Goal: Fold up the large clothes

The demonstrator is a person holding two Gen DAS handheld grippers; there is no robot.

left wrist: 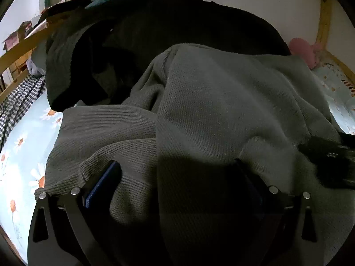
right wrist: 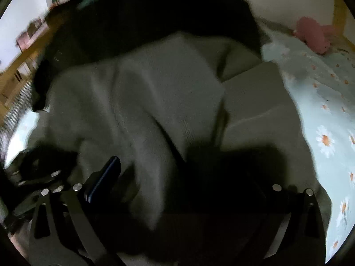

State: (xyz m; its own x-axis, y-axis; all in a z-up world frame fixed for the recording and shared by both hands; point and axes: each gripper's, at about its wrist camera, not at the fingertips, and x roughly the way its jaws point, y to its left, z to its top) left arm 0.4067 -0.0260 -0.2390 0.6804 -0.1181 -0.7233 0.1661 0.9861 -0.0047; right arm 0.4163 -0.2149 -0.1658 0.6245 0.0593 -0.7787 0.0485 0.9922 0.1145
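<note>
Item one: grey sweater (left wrist: 221, 110), a large knit piece with ribbed cuffs, lying bunched and partly folded over itself on the bed (left wrist: 22, 155). It fills the near and middle part of both views. A sleeve with its ribbed cuff (left wrist: 73, 177) trails off to the near left.

Item two: dark garment pile (left wrist: 177, 22), heaped at the far side and touching the sweater's far edge.

Item three: daisy-print sheet (right wrist: 321, 110), bare to the right and the near left of the sweater.

Item four: pink soft thing (left wrist: 304, 51) at the far right by the wooden bed frame (left wrist: 324, 11); I cannot tell what it is.

Item five: my left claw (left wrist: 177, 177), fingers spread wide over the sweater, pinching nothing that I can see. The left pad (left wrist: 104, 181) sits just beside the cuff.

Item six: my right claw (right wrist: 182, 177), spread wide as well, hovering over the sweater's near edge. Its view is blurred and its right finger is lost in shadow.

Risks as I judge them:
- The loose sleeve may slide off the fold if I grab only the body cloth.
- A bite taken too deep may catch several layers and drag the whole bundle crooked.
- The dark pile sits close, so a far reach could snag it along with the sweater.
- Heavy shadow under both claws hides the edge I need.
</note>
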